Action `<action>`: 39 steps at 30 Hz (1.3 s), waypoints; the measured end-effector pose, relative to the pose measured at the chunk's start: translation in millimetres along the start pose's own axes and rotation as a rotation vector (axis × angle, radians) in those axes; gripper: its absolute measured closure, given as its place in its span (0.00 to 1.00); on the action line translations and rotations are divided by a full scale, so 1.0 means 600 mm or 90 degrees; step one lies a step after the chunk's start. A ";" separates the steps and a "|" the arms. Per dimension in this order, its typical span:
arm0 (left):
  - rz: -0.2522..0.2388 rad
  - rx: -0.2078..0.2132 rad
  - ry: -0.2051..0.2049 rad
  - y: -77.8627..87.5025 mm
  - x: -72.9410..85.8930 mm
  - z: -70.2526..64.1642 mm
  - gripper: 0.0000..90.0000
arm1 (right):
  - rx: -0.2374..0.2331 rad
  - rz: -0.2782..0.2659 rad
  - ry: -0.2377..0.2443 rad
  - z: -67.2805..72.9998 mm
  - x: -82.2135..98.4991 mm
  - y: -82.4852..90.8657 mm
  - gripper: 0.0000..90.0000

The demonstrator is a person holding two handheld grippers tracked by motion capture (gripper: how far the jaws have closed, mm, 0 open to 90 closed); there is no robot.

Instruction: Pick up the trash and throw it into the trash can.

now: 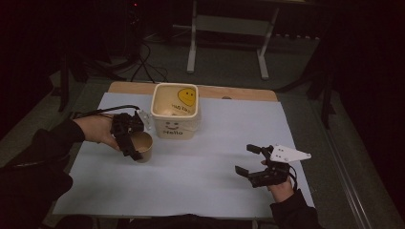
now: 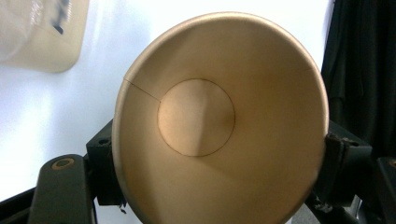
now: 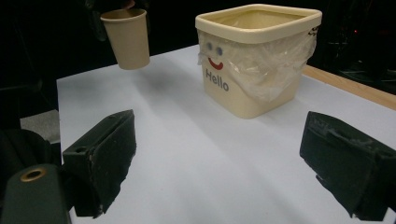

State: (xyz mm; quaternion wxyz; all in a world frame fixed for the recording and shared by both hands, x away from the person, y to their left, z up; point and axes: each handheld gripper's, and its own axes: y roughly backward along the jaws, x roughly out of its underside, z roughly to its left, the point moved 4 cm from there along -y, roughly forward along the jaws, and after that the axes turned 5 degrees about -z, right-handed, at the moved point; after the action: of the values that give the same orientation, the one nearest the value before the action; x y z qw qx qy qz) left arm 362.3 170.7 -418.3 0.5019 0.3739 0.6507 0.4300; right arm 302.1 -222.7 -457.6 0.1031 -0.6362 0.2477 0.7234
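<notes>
Reading "Hello" on bin (image 3: pixel 252 65); holding paper cup (image 3: pixel 127 38) aloft beside it, left gripper (image 1: pixel 129 138) clenched; right gripper (image 1: pixel 253 164) released, well apart.

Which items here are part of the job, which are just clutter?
In the job: paper cup, clamped in the left gripper and lifted off the table; lined Hello bin.
Lying about: open right gripper; white table cover; metal stand.

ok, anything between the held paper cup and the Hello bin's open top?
Nothing visible. The left gripper holds the paper cup lifted off the sheet, just left of the bin. The gap between them is bare, and the bin's opening is uncovered. The right gripper sits far off, open.
</notes>
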 end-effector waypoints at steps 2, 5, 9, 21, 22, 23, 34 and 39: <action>0.004 0.003 -0.005 0.005 -0.003 0.000 0.26 | 0.000 0.000 0.000 0.000 0.000 0.000 0.12; 0.001 0.004 -0.006 0.015 -0.007 0.000 0.26 | 0.000 0.000 0.000 0.000 0.000 0.000 0.12; -0.005 -0.005 -0.007 0.030 -0.012 0.001 0.26 | 0.000 0.000 -0.001 0.000 0.000 0.000 0.12; -0.021 -0.005 -0.017 0.063 -0.033 0.009 0.26 | -0.002 0.002 -0.001 -0.001 0.001 -0.002 0.12; -0.021 -0.008 -0.018 0.064 -0.036 0.010 0.26 | -0.001 0.002 -0.002 -0.001 0.001 -0.002 0.12; -0.021 -0.007 -0.019 0.065 -0.037 0.011 0.26 | -0.001 0.002 -0.002 -0.001 0.001 -0.001 0.12; -0.019 -0.014 -0.027 0.084 -0.049 0.024 0.27 | -0.002 0.001 -0.004 -0.002 0.002 -0.002 0.12; -0.030 -0.019 -0.028 0.096 -0.057 0.031 0.27 | -0.003 0.003 -0.003 -0.002 0.003 -0.003 0.12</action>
State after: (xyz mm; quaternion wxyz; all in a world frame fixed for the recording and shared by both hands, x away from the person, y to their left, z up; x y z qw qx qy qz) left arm 391.3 162.8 -355.4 0.5315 0.3604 0.6415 0.4197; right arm 303.4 -222.1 -459.6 0.1003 -0.6341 0.2472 0.7257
